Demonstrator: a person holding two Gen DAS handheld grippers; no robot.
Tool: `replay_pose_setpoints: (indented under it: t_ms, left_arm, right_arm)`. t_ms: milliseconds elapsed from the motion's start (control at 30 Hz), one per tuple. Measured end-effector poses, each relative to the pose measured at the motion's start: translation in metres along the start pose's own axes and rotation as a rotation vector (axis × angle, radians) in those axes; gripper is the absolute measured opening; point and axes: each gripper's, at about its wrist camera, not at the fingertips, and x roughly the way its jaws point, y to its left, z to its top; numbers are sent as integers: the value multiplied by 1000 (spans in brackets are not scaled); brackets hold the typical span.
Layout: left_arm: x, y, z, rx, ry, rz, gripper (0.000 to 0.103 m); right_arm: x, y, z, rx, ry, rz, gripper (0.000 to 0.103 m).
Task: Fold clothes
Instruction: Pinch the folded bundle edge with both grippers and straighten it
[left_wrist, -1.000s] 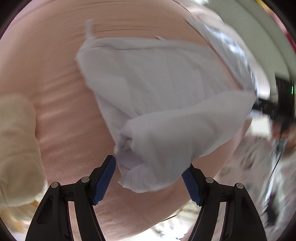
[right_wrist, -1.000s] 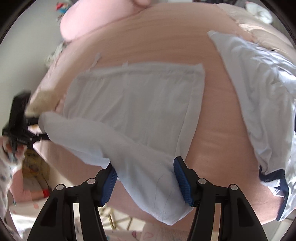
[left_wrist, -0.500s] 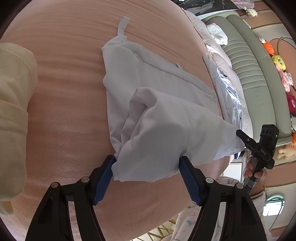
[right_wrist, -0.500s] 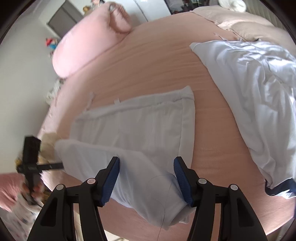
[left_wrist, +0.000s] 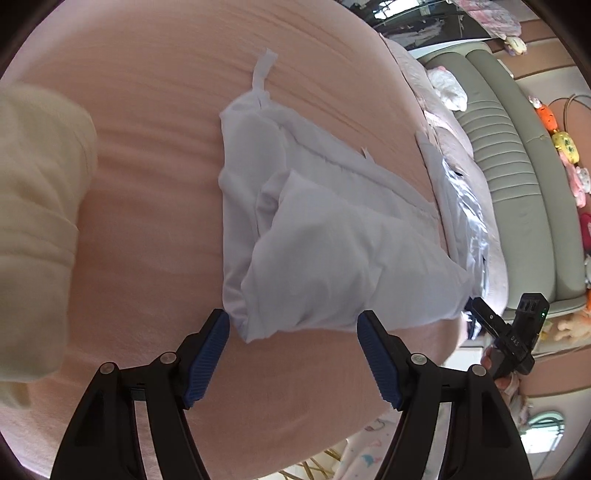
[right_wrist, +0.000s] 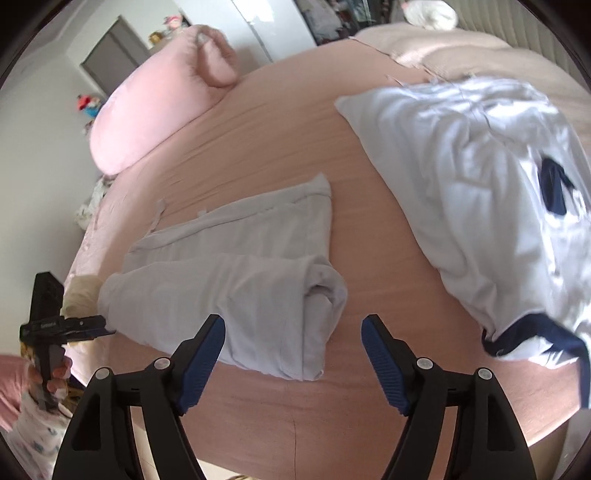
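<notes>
- I see both claws spread wide, gripping nothing: left claw (left_wrist: 293, 354), right claw (right_wrist: 293, 356).
- Pale grey folded cloth garment (right_wrist: 240, 280) lies on the pink-sheeted bed (right_wrist: 280, 140).
- Crumpled white shirt with navy trim (right_wrist: 476, 206) lies apart, to its right.

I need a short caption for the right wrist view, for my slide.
Open right gripper above a half-folded grey garment on a pink bed.

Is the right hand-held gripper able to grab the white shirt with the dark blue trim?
Probably yes. The right hand-held gripper is open and empty, and only bare pink bedsheet lies between it and the white shirt with dark blue trim.
</notes>
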Motion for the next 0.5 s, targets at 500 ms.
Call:
replay_pose_setpoints:
  t_ms: [500]
  left_arm:
    - [-1,-25,23,93,-138,53,70]
  right_arm:
    - [22,-10,-14,164,-33,36,76]
